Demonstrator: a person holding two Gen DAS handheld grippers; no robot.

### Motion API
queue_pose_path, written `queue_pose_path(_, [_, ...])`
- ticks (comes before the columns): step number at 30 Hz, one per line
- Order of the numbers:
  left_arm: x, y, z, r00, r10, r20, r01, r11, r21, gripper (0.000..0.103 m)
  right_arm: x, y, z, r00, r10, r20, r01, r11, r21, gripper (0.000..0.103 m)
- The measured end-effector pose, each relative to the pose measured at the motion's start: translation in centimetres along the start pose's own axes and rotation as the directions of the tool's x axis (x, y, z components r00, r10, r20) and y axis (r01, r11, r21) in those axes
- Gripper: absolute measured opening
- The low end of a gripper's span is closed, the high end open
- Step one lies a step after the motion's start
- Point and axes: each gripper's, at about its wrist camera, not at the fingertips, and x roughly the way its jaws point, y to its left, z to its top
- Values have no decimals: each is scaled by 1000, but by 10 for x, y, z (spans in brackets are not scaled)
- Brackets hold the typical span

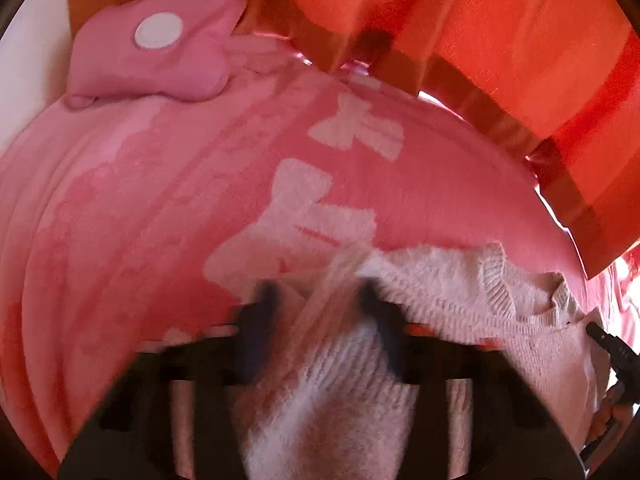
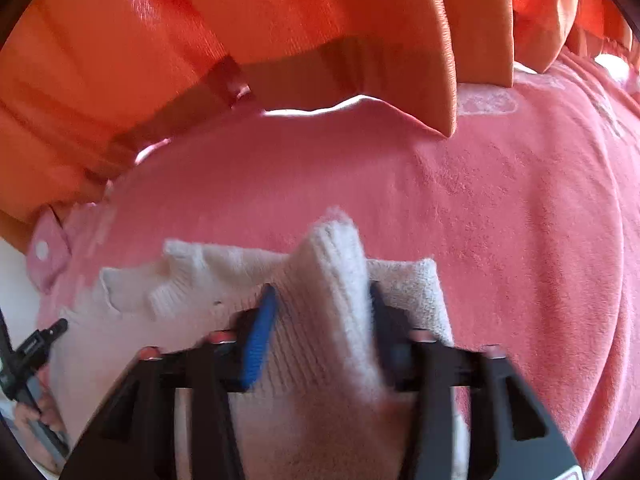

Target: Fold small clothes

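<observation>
A small cream knitted sweater point(image 1: 460, 292) lies on a pink blanket point(image 1: 120, 220). My left gripper point(image 1: 320, 292) has a bunch of the sweater's knit between its fingers, blurred by motion. My right gripper point(image 2: 322, 300) is shut on a raised fold of the same sweater point(image 2: 332, 280), which stands up between the blue-padded fingers point(image 2: 260, 332). Each gripper shows at the edge of the other's view: the right one in the left wrist view point(image 1: 612, 352), the left one in the right wrist view point(image 2: 36, 344).
A pink plush cushion point(image 1: 160, 48) with a white dot lies at the blanket's far left. Orange curtains point(image 2: 240, 32) hang along the far edge of the bed. The blanket point(image 2: 520, 220) stretches to the right of the sweater.
</observation>
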Motion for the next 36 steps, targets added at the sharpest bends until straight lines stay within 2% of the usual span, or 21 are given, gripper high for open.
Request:
queue_pose_path(2, [-24, -5, 7, 995, -69, 68, 70, 997, -15, 9, -33, 7, 7, 987, 116, 113, -118, 993, 12, 12])
queue_pose_path(4, [-52, -13, 14, 982, -94, 162, 92, 996, 16, 9, -59, 13, 13, 965, 169, 201, -170, 985, -11, 11])
queue_pose_path(5, [-56, -14, 15, 980, -84, 180, 81, 996, 25, 9, -66, 13, 15, 957, 171, 235, -172, 985, -18, 11])
queue_pose_path(6, [-55, -14, 16, 980, -66, 187, 61, 998, 32, 9, -60, 10, 16, 965, 133, 225, -133, 991, -16, 11])
queue_pose_path(7, [-48, -12, 15, 984, -32, 177, 26, 999, 32, 9, -42, 4, 17, 983, 73, 170, -73, 997, -3, 11])
queue_pose_path(9, [-9, 6, 9, 997, 34, 65, -33, 999, -12, 9, 8, -14, 9, 998, -59, 3, 59, 997, 39, 11])
queue_pose_path(10, [2, 12, 6, 999, 38, 27, -37, 999, -32, 9, 17, -19, 5, 998, -61, -19, 62, 997, 52, 10])
queue_pose_path(12, [5, 17, 4, 999, 24, 27, -22, 998, -52, 9, 11, -19, 9, 999, -51, -1, 51, 997, 62, 10])
queue_pose_path(15, [-5, 4, 6, 997, 55, 56, -55, 998, -3, 14, -7, -14, 14, 998, -59, 26, 57, 996, 71, 19])
queue_pose_path(18, [-15, -5, 5, 992, 114, 62, -115, 993, 13, 15, -38, -3, 11, 983, -115, 146, 107, 992, 60, 23])
queue_pose_path(20, [-43, -13, 5, 989, 86, 122, -89, 996, 23, 17, -61, 18, 6, 977, -45, 207, 49, 999, -14, 23])
queue_pose_path(21, [-58, -21, 0, 987, 48, 153, -55, 998, 41, 23, -68, 29, 0, 979, 19, 202, -8, 999, -52, 23])
queue_pose_path(22, [-73, -29, -8, 984, 2, 180, -15, 997, 72, 30, -69, 48, -14, 983, 114, 146, -99, 989, -106, 24])
queue_pose_path(24, [-86, -50, -27, 983, -64, 172, 37, 988, 153, 35, -57, 75, -39, 982, 186, 16, -181, 968, -175, 23])
queue_pose_path(26, [-79, -69, -48, 992, -74, 100, 51, 975, 217, 38, -29, 100, -65, 985, 125, -120, -151, 958, -242, 23])
queue_pose_path(27, [-69, -75, -57, 997, -53, 57, 38, 972, 233, 38, -7, 111, -81, 981, 51, -188, -105, 952, -287, 23])
queue_pose_path(29, [-44, -80, -72, 999, -1, -40, 11, 969, 249, 38, -11, 122, -89, 994, -5, -109, -34, 937, -348, 23])
queue_pose_path(30, [-37, -81, -78, 999, 23, -35, -13, 967, 255, 39, -22, 125, -90, 996, -18, -84, -13, 934, -357, 23])
queue_pose_path(32, [-43, -86, -83, 998, 62, 6, -61, 955, 290, 40, -48, 119, -94, 998, 52, -44, -63, 953, -297, 24])
queue_pose_path(34, [-52, -81, -91, 999, 44, 7, -44, 965, 259, 41, -63, 114, -102, 995, 95, -44, -103, 957, -272, 24])
queue_pose_path(36, [-56, -75, -101, 999, 42, 1, -41, 971, 237, 42, -54, 107, -120, 993, 39, -112, -69, 959, -274, 24])
